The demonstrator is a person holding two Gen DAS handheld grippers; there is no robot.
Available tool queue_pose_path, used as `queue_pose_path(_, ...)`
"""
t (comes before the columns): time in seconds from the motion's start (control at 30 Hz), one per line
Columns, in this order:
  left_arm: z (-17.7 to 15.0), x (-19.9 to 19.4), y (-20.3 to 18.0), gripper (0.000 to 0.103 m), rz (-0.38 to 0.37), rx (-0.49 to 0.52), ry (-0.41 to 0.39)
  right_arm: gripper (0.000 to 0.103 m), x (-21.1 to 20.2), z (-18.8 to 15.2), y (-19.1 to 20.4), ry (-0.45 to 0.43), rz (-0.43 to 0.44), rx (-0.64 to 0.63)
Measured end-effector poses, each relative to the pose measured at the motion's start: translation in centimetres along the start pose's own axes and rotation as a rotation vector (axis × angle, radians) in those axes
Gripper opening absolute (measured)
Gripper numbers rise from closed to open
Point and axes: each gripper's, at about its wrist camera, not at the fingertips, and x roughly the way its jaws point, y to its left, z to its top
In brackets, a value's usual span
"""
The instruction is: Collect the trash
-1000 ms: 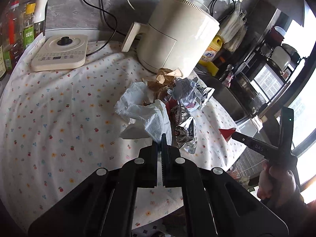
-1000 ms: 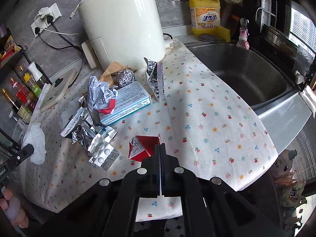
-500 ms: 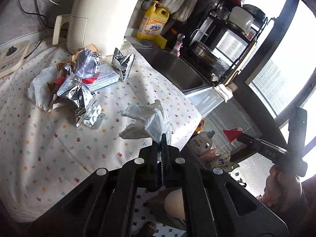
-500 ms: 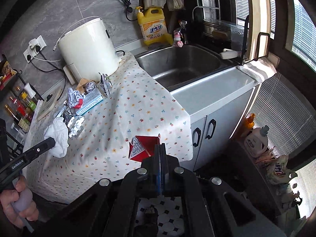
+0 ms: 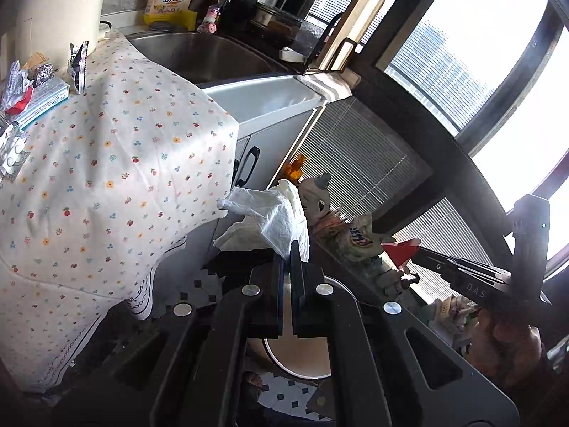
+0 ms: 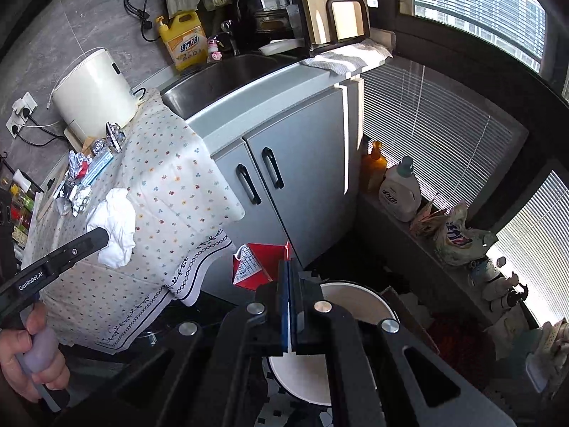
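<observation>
My left gripper (image 5: 287, 251) is shut on a crumpled white tissue (image 5: 270, 220) and holds it in the air off the counter's edge; it also shows in the right wrist view (image 6: 115, 226). My right gripper (image 6: 288, 267) is shut on a red carton scrap (image 6: 254, 265), also seen in the left wrist view (image 5: 402, 251). Both hang over a white round bin (image 6: 355, 306) on the floor, partly hidden by the grippers; its rim shows in the left wrist view (image 5: 298, 364). More trash lies on the flowered cloth (image 5: 106, 163): foil wrappers (image 5: 78, 66), a blue-white box (image 5: 42, 101), a pill blister (image 5: 12, 151).
A steel sink (image 6: 220, 78) and grey cabinet doors (image 6: 284, 163) stand beside the cloth. A cream appliance (image 6: 94, 89) and yellow detergent jug (image 6: 185, 41) are at the back. Bottles and bags (image 6: 451, 231) line the window ledge. The floor is tiled.
Both grippers have swung away from the counter, down and right toward the floor, carrying the tissue and the red scrap. The white bin has come into view beneath them.
</observation>
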Motion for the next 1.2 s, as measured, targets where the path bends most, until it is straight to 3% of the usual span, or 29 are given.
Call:
queue_pose_path(0.13, -2.6, 2.6, -2.3, 0.004, -0.021, 0.004, 0.063, 0.006, 1.6, -3.2, -3.0, 0.088, 0.025, 0.041)
queue_pose_path(0.17, -3.2, 3.1, -2.5, 0.004, -0.027, 0.001, 0.081, 0.015, 2.2, -4.0, -3.7, 0.114, 0.031, 0.059)
queue_pose_path(0.2, -3.8, 3.6, -2.8, 0.004, -0.032, 0.001, 0.096, 0.041, 2.5, -4.7, -4.4, 0.126, 0.015, 0.078)
queue_pose_path(0.27, -4.7, 4.4, -3.3, 0.004, -0.035, 0.011, 0.12, 0.06, 2.3, -5.7, -5.6, 0.115, -0.004, 0.105)
queue_pose_path(0.47, -6.2, 6.2, -4.5, 0.004, -0.056, 0.027, 0.17, 0.059, 1.6, -6.8, -7.5, 0.124, -0.028, 0.138)
queue_pose_path(0.9, -7.6, 10.6, -9.3, 0.005, -0.176, 0.087, 0.259, 0.059, -2.1, -7.2, -10.4, 0.052, -0.113, 0.193)
queue_pose_path(0.97, -7.7, 11.2, -9.8, 0.014, -0.189, 0.09, 0.273, 0.059, -2.5, -7.3, -10.9, 0.045, -0.124, 0.212)
queue_pose_path(1.03, -7.6, 11.3, -10.2, 0.037, -0.198, 0.091, 0.27, 0.059, -2.8, -7.4, -11.5, 0.039, -0.133, 0.231)
queue_pose_path(1.07, -7.5, 11.2, -10.3, 0.042, -0.201, 0.091, 0.268, 0.059, -2.9, -7.4, -11.7, 0.036, -0.137, 0.239)
queue_pose_path(1.2, -7.3, 10.9, -10.1, 0.046, -0.193, 0.1, 0.26, 0.059, -3.0, -7.4, -12.1, 0.029, -0.139, 0.257)
